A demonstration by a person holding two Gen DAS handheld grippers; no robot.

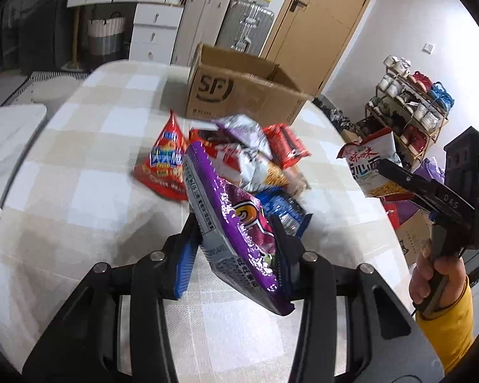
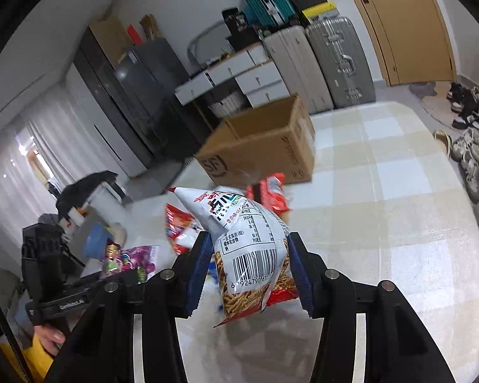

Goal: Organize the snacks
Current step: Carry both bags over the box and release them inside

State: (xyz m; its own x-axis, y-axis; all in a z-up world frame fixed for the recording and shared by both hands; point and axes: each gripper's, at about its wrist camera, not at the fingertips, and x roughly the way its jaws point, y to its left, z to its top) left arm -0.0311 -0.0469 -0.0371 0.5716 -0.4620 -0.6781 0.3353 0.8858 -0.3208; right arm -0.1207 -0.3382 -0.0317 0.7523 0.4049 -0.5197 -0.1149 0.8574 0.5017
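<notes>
I am holding a purple bag point(image 1: 239, 223) in my left gripper point(image 1: 236, 239), the fingers closing on its lower part and lifting it clear of the checked table point(image 1: 79, 175). My right gripper point(image 2: 249, 271) is clamping a white noodle-snack bag point(image 2: 252, 255) by its middle, also held up off the table. The remaining snack pile point(image 1: 226, 159) is lying on the cloth just in front of the open box point(image 1: 239, 92), which is standing at the far side.
</notes>
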